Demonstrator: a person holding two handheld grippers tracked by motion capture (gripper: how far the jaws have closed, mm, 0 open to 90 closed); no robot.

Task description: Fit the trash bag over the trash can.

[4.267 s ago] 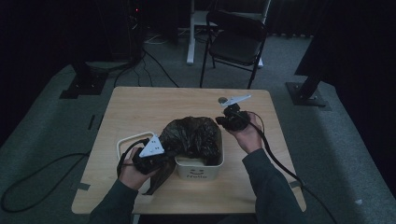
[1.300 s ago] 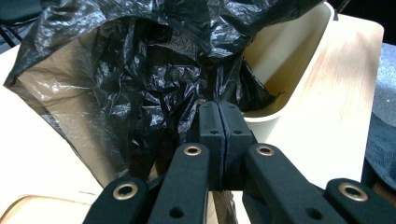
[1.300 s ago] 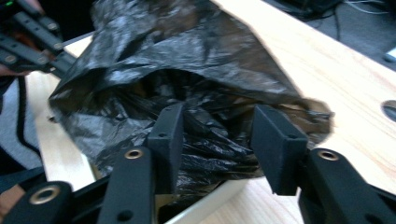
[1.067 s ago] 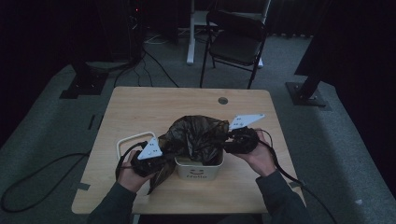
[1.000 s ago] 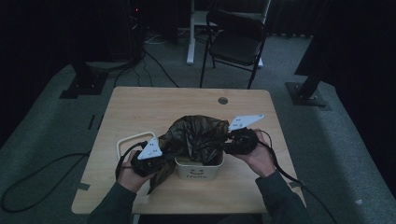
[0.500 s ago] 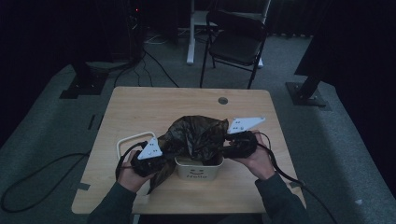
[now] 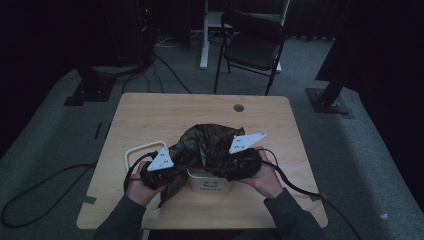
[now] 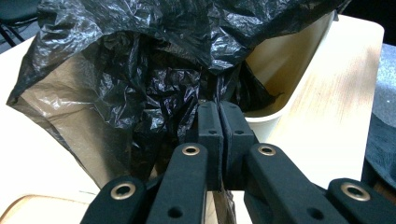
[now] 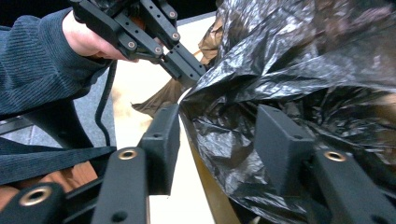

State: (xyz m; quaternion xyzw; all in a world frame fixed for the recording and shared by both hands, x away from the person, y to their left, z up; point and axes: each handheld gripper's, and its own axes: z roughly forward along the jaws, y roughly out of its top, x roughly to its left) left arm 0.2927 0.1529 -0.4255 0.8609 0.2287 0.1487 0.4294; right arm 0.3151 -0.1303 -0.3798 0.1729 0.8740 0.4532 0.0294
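A crumpled black plastic bag (image 7: 207,142) lies over a white bin (image 7: 210,184) with a smiling face, near the table's front edge. My left gripper (image 7: 172,167) is at the bin's left side. In the left gripper view its jaws (image 8: 219,119) are shut on a fold of the black bag (image 8: 140,70), beside the bin's cream wall (image 8: 289,70). My right gripper (image 7: 227,165) is at the bin's right side. Its jaws (image 9: 219,140) have just been opening and stand apart, with the bag's film (image 9: 289,60) bulging loosely between the pads.
A white looped handle (image 7: 142,149) lies on the wooden table (image 7: 165,112) left of the bin. A round cable hole (image 7: 238,107) is near the far edge. A black chair (image 7: 252,45) stands behind the table. Cables trail from both grippers.
The right gripper has shifted a little left and toward the person, closer over the bin, and its jaws have spread. The left gripper has stayed in place, still gripping the bag.
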